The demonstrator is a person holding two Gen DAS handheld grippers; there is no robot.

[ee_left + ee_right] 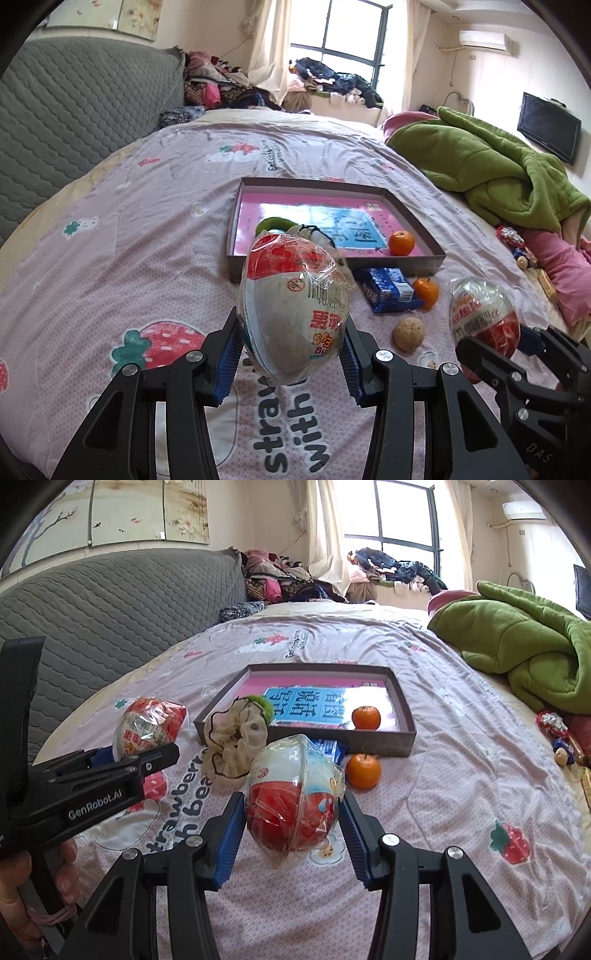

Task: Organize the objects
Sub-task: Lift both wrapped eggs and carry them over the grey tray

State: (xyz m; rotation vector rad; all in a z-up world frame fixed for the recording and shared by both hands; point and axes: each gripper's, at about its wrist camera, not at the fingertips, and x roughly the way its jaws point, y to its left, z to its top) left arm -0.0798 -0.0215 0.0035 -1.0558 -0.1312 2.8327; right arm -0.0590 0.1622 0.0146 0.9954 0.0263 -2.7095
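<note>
Plastic-wrapped eggs (293, 306) gripped by both tools (291, 363) (lifted).

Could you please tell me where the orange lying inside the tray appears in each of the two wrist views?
Left wrist: orange right of centre, in the tray's near right corner.
Right wrist: orange above centre, same corner of the tray.
Shared landmark: the blue label beside it.

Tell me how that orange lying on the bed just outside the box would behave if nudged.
The loose orange looks round and smooth, so it would probably roll. The soft, wrinkled bedsheet should slow it quickly. It sits close to the box wall, which might stop it.
</note>
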